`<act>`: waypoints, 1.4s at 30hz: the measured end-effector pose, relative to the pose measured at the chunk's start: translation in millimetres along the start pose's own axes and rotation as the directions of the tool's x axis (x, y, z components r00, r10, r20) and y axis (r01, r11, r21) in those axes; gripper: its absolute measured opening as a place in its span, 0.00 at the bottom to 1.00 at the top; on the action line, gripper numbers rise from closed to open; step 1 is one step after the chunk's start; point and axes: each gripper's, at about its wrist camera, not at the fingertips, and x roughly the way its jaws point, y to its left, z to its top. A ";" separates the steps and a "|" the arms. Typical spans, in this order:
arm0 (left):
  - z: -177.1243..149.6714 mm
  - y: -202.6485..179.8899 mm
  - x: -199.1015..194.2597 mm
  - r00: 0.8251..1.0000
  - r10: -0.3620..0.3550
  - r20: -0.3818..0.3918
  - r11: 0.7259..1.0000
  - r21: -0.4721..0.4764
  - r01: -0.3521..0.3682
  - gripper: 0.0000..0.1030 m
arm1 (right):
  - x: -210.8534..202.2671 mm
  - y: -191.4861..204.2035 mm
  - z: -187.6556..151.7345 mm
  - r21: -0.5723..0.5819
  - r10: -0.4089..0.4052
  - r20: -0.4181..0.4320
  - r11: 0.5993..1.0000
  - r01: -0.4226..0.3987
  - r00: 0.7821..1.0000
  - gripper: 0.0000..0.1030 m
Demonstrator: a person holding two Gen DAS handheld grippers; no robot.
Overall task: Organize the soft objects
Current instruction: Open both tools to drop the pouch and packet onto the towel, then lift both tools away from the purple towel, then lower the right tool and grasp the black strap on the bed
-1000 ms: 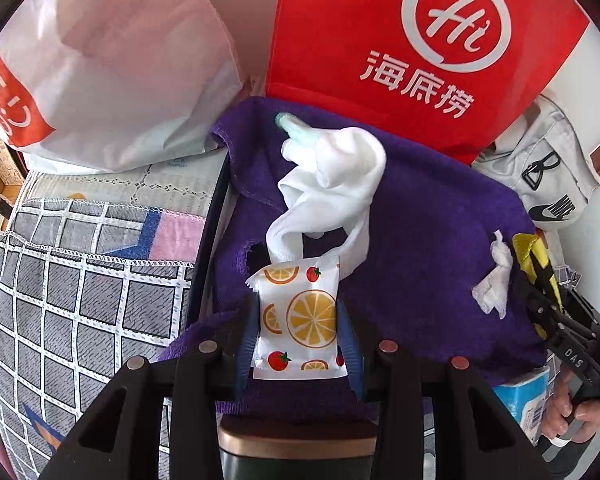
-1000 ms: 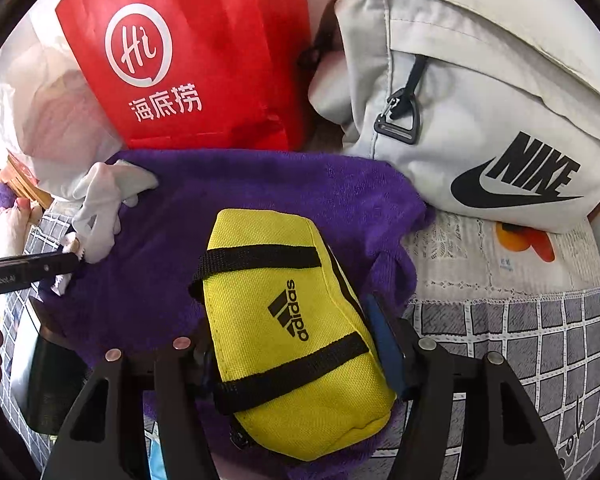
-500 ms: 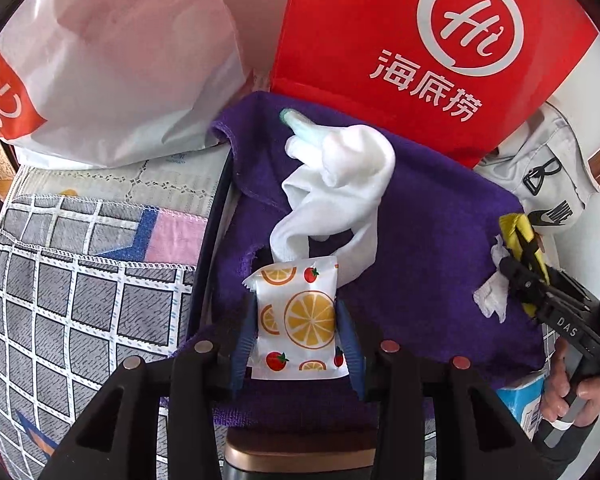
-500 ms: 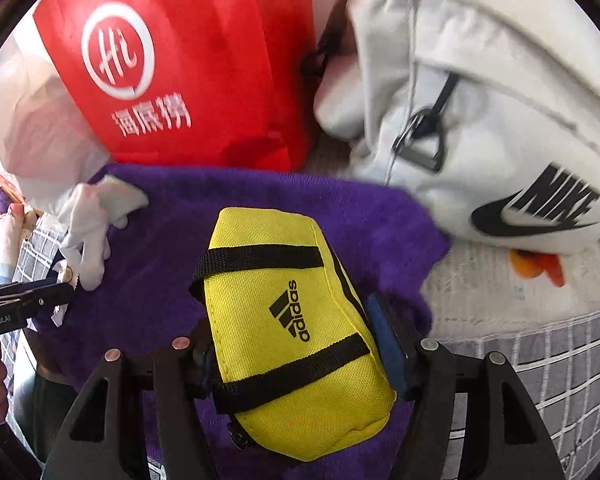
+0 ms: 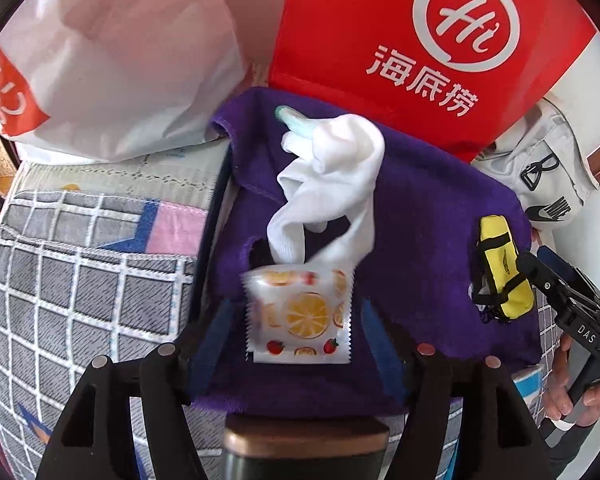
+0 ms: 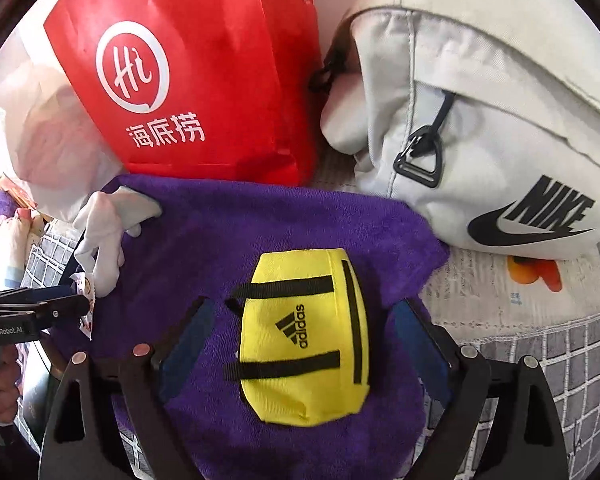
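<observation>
A purple towel [image 5: 428, 216] lies spread out; it also shows in the right wrist view [image 6: 236, 224]. My left gripper [image 5: 296, 328] is open, with an orange-print tissue pack [image 5: 300, 316] lying loose on the towel between its fingers, below a white sock [image 5: 332, 172]. My right gripper [image 6: 304, 344] is open, with a yellow Adidas pouch [image 6: 304, 340] resting on the towel between its fingers. The pouch also shows in the left wrist view [image 5: 500, 268], and the sock in the right wrist view [image 6: 108, 236].
A red paper bag [image 5: 420, 40] and a white plastic bag [image 5: 116, 60] stand behind the towel. A grey Nike bag [image 6: 500, 128] lies to the right. A grey checked cloth [image 5: 68, 280] covers the surface at left.
Both grippers have opened. The tissue pack and the yellow pouch have dropped onto the purple towel, and the pouch has turned sideways.
</observation>
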 end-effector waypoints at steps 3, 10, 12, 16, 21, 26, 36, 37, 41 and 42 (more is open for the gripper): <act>-7.4 3.1 -15.8 1.000 0.003 0.011 1.000 0.002 -0.003 0.64 | -14.3 1.7 -1.6 0.000 -0.003 0.011 1.000 0.003 1.000 0.88; -20.7 -0.1 -55.0 0.998 0.024 0.063 1.000 0.007 -0.025 0.64 | -57.2 9.2 -23.2 0.026 0.000 0.089 1.000 -0.003 0.996 0.88; -34.6 -0.9 -69.3 0.996 0.042 0.074 0.999 0.008 -0.042 0.64 | -68.3 10.2 -29.5 0.046 0.000 0.102 0.999 -0.005 0.995 0.88; -55.3 -1.7 -93.1 0.989 0.082 0.121 0.996 0.012 -0.084 0.64 | -98.1 18.3 -47.5 0.036 -0.039 0.120 0.999 0.035 0.992 0.87; -84.2 -0.5 -111.4 0.984 0.113 0.138 0.993 0.011 -0.116 0.64 | -122.2 30.1 -76.6 0.017 -0.005 0.104 1.000 0.003 0.995 0.87; -123.7 -3.0 -126.1 0.980 0.130 0.152 0.991 0.021 -0.135 0.64 | -142.1 43.4 -116.1 0.006 0.033 0.087 0.999 -0.034 0.996 0.87; -184.1 3.8 -135.2 0.989 0.080 0.127 0.997 -0.004 -0.080 0.64 | -169.2 65.3 -187.9 0.001 0.089 0.069 0.996 -0.089 0.994 0.79; -190.0 4.8 -136.7 0.989 0.075 0.129 0.997 -0.006 -0.075 0.64 | -170.6 66.9 -192.0 0.000 0.093 0.070 0.996 -0.093 0.993 0.73; -204.7 8.2 -139.6 0.986 0.079 0.145 0.997 -0.006 -0.079 0.64 | -173.3 82.4 -214.8 -0.033 0.097 0.062 0.995 -0.095 0.993 0.66; -208.3 8.8 -138.6 0.984 0.094 0.149 0.996 -0.005 -0.095 0.64 | -172.8 86.7 -219.4 -0.044 0.091 0.065 0.995 -0.088 0.994 0.66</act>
